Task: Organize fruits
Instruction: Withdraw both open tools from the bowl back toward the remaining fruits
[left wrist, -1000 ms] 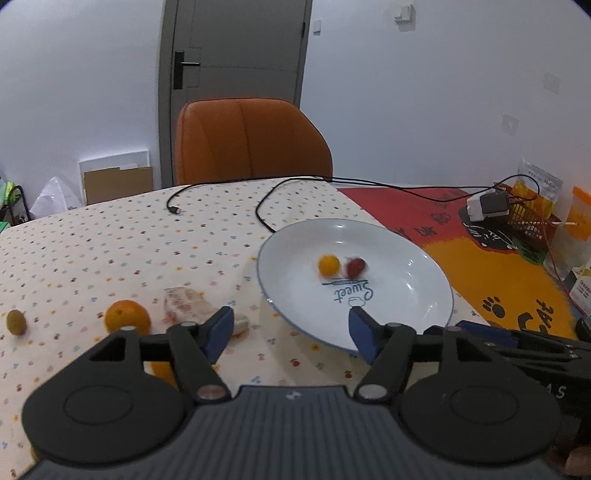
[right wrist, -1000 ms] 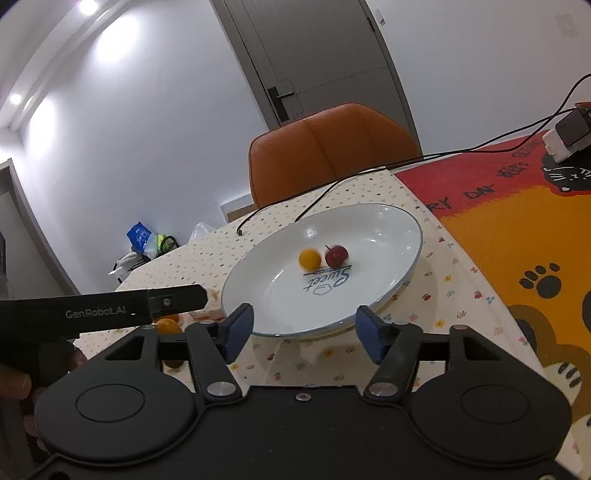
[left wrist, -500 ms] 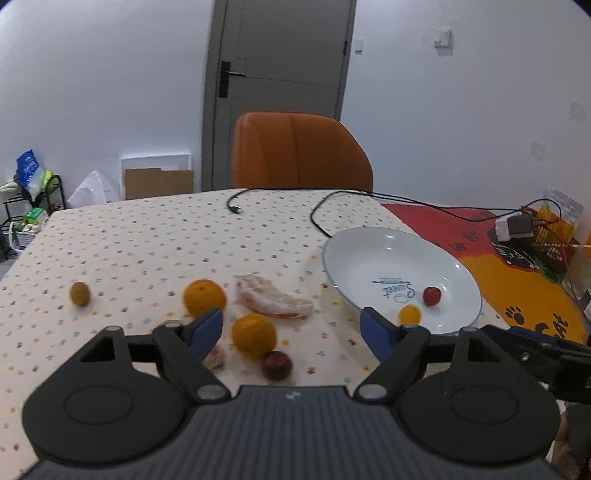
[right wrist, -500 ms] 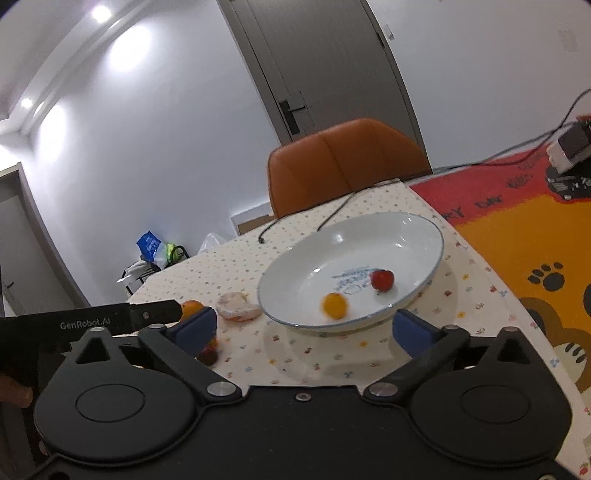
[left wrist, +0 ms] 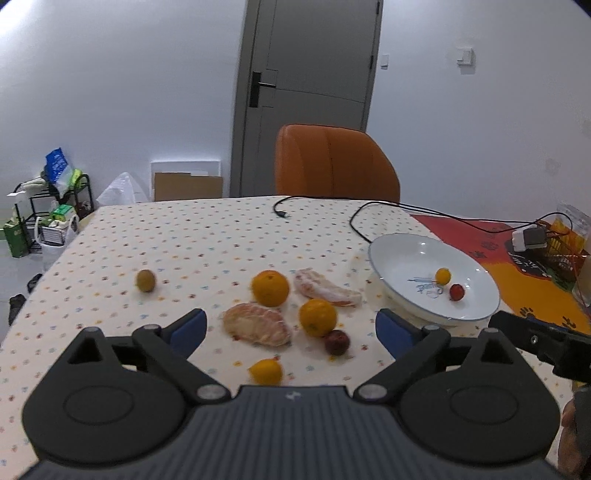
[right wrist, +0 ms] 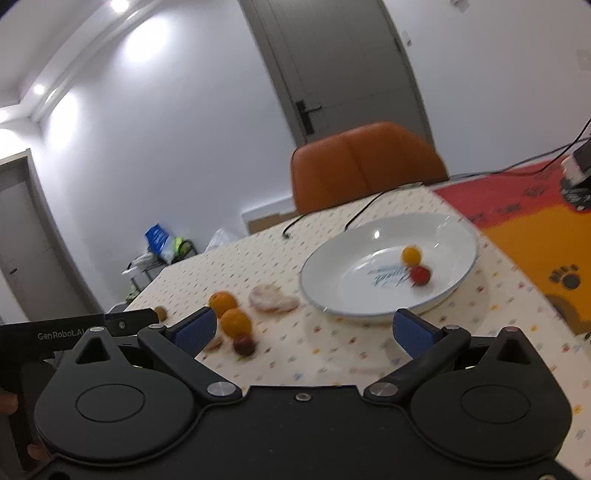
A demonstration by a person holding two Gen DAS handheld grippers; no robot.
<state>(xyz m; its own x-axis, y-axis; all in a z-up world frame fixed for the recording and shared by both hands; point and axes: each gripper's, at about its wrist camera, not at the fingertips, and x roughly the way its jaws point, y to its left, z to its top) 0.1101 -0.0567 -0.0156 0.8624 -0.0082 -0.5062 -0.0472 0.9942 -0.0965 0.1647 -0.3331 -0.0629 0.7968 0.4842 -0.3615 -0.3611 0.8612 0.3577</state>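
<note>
We locate the loose fruit at frame centre of the left view: two oranges (left wrist: pixel 270 288) (left wrist: pixel 317 316), a dark plum (left wrist: pixel 337 342) and a small yellow fruit (left wrist: pixel 266 371). They lie between the left gripper (left wrist: pixel 291 328)'s spread, empty fingers, left of the white plate (left wrist: pixel 476 280). The right gripper (right wrist: pixel 303 328), also spread and empty, faces the plate.

evenly lit indoors, cool and a little dim. in the right wrist view, bright recessed ceiling lights (right wrist: pixel 119 4) blown out at upper left, washing the wall (right wrist: pixel 147 110) with glare. motion blur there smearing the white plate (right wrist: pixel 458 236) and tablecloth (right wrist: pixel 332 350) dots. sharper in the left wrist view, soft shadows under the fruit. strong fisheye bending at edges, dark vignetted corners.
</note>
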